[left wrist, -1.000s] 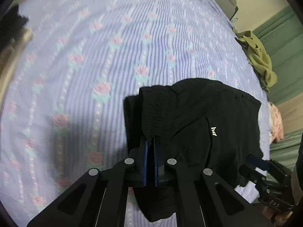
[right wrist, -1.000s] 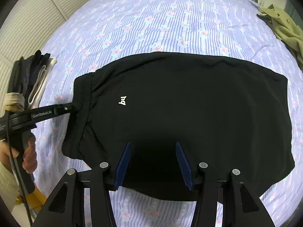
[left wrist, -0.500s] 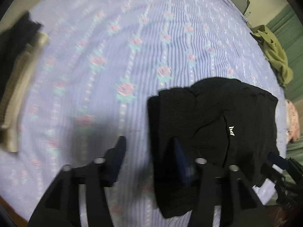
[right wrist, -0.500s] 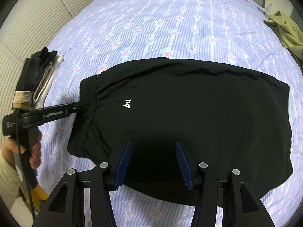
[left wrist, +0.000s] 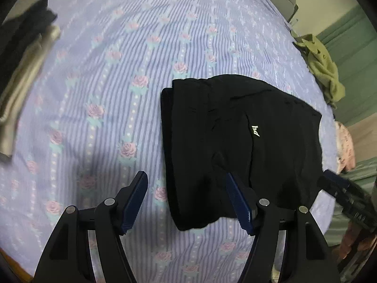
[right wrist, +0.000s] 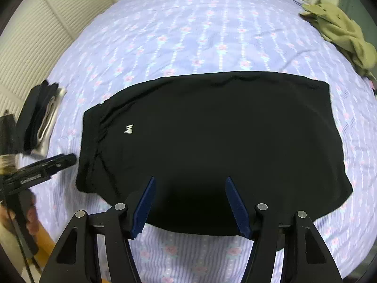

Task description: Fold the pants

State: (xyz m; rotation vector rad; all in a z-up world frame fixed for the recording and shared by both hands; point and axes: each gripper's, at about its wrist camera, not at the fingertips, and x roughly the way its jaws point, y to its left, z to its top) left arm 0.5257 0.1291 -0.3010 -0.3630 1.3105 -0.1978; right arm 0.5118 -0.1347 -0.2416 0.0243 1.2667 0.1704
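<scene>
The folded black pants (right wrist: 212, 146) lie flat at the frame's centre on the bed (right wrist: 212, 35), with bare sheet beyond every edge. The right claw (right wrist: 189, 205) hangs apart over their lower edge. The left claw (left wrist: 186, 200), also apart, straddles the waistband edge at lower centre, holding nothing.

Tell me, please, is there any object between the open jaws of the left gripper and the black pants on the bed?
Nothing visible stands in the way. The left gripper is open at the waistband end of the black pants, with only the bare floral bedsheet beside it. The olive garment and the folded clothes lie far off.
</scene>
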